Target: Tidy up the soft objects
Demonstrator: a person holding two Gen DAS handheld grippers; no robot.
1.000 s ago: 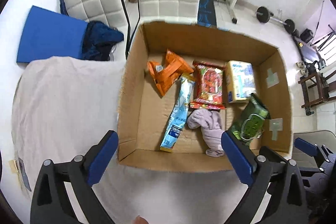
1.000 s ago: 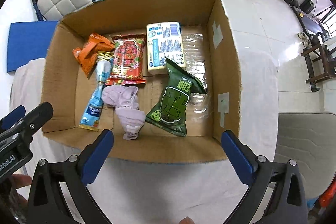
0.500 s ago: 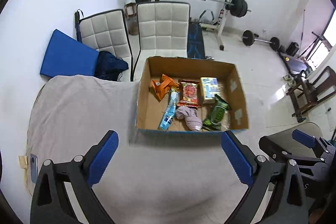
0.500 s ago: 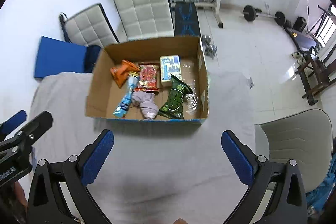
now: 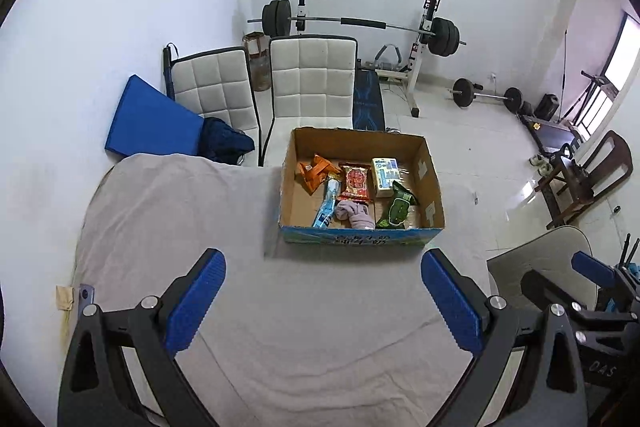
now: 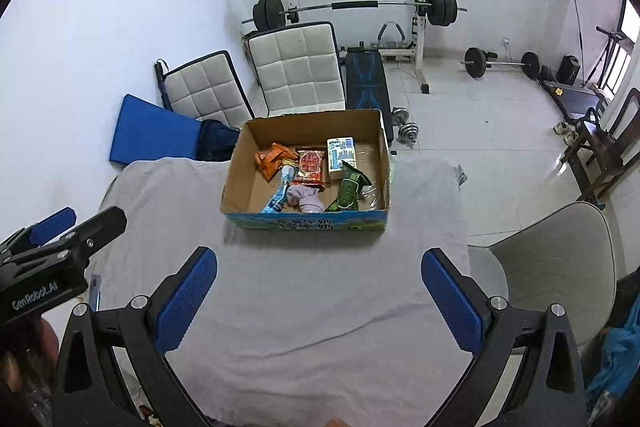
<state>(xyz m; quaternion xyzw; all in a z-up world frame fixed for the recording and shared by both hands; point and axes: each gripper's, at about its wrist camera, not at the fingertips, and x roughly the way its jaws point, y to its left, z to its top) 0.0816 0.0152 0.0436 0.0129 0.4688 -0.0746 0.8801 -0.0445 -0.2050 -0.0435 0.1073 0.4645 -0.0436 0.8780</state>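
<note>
Both tongs farther from box.

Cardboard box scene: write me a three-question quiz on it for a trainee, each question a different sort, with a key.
1. True or false: the left gripper holds the green snack bag.
2. Multiple choice: in the right wrist view, the pale purple cloth lies A) on the grey table cover outside the box, B) inside the cardboard box near its front wall, C) on the white chair.
3. Fill in: the red snack packet lies between the orange packet and the ____ carton.

Key
1. False; both it and the right gripper are open and empty, well short of the box.
2. B
3. yellow-and-blue
</note>
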